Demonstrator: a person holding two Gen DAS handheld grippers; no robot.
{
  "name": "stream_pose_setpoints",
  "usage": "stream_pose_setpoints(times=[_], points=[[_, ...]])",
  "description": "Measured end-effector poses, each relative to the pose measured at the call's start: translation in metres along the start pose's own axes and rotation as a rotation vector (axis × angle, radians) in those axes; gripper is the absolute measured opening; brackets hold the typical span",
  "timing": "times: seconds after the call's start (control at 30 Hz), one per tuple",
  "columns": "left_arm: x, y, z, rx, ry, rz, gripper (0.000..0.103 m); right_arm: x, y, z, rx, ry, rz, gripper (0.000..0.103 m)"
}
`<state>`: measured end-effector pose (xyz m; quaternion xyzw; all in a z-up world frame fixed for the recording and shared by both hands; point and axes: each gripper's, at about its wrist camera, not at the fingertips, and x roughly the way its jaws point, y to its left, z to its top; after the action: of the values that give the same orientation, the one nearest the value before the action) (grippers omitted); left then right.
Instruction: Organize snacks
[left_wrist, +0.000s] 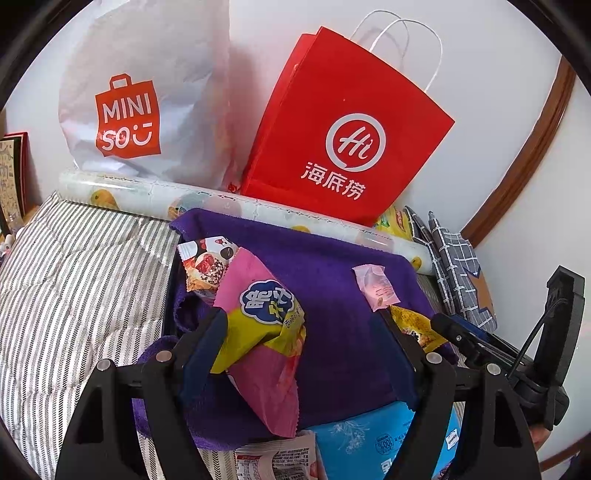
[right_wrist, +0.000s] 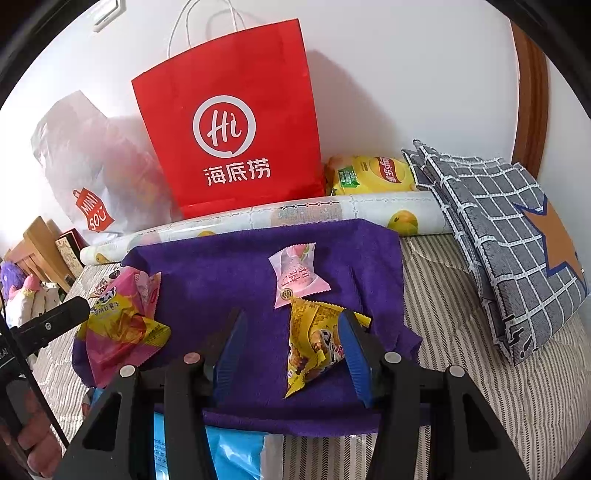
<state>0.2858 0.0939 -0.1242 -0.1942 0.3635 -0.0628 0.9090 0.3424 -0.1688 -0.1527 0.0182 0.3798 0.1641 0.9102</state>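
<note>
A purple cloth is spread on striped bedding, with several snack packets on it. My left gripper is open around a pink and yellow packet; only the left pad is near it. My right gripper is open around a yellow triangular packet that lies against the right pad. A small pink packet rests just beyond it. A cartoon-printed packet lies at the cloth's far left.
A red paper bag and a white plastic bag lean on the wall behind a printed roll. Yellow crisps and a grey checked cloth bag sit right. A blue packet lies nearest me.
</note>
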Motion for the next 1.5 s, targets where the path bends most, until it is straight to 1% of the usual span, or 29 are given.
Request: stream_pose_setpoints(times=[0.13, 0.3, 0.43, 0.57, 0.67, 0.73, 0.8, 0.93, 1.03, 1.17, 1.3, 1.43, 1.5], points=[[-0.004, -0.001, 0.001, 0.001, -0.008, -0.013, 0.078, -0.003, 0.005, -0.001, -0.015, -0.019, -0.008, 0.050], [-0.009, -0.003, 0.004, 0.009, -0.024, -0.037, 0.078, -0.029, 0.007, 0.001, -0.003, -0.101, -0.008, 0.050], [-0.011, -0.007, 0.005, 0.015, -0.022, -0.044, 0.078, -0.053, 0.002, -0.002, 0.024, -0.107, 0.005, 0.050], [-0.018, -0.014, 0.004, 0.025, -0.032, -0.071, 0.078, -0.081, -0.004, -0.012, 0.029, -0.112, -0.025, 0.050], [-0.025, -0.020, 0.003, 0.037, -0.046, -0.096, 0.078, -0.098, -0.009, -0.025, 0.038, -0.093, -0.028, 0.050], [-0.029, -0.025, 0.002, 0.048, -0.056, -0.100, 0.078, -0.107, -0.011, -0.036, 0.033, -0.086, -0.048, 0.050], [-0.031, -0.031, 0.001, 0.069, -0.062, -0.087, 0.078, -0.114, -0.013, -0.048, 0.035, -0.071, -0.060, 0.050], [-0.038, -0.034, -0.014, 0.091, -0.054, -0.066, 0.078, -0.118, -0.019, -0.076, 0.045, -0.017, -0.043, 0.050], [-0.047, -0.027, -0.027, 0.093, -0.041, -0.055, 0.078, -0.113, -0.020, -0.097, 0.032, 0.029, -0.024, 0.049], [-0.062, -0.011, -0.037, 0.080, -0.028, -0.027, 0.078, -0.102, -0.015, -0.117, 0.003, 0.074, 0.008, 0.049], [-0.078, 0.011, -0.045, 0.035, -0.011, -0.013, 0.078, -0.089, -0.012, -0.126, -0.018, 0.108, 0.026, 0.049], [-0.089, 0.024, -0.051, 0.036, -0.013, 0.028, 0.078, -0.080, -0.012, -0.130, -0.028, 0.115, 0.043, 0.049], [-0.090, 0.028, -0.052, 0.031, -0.010, 0.032, 0.078, -0.076, -0.015, -0.129, -0.022, 0.127, 0.049, 0.049]])
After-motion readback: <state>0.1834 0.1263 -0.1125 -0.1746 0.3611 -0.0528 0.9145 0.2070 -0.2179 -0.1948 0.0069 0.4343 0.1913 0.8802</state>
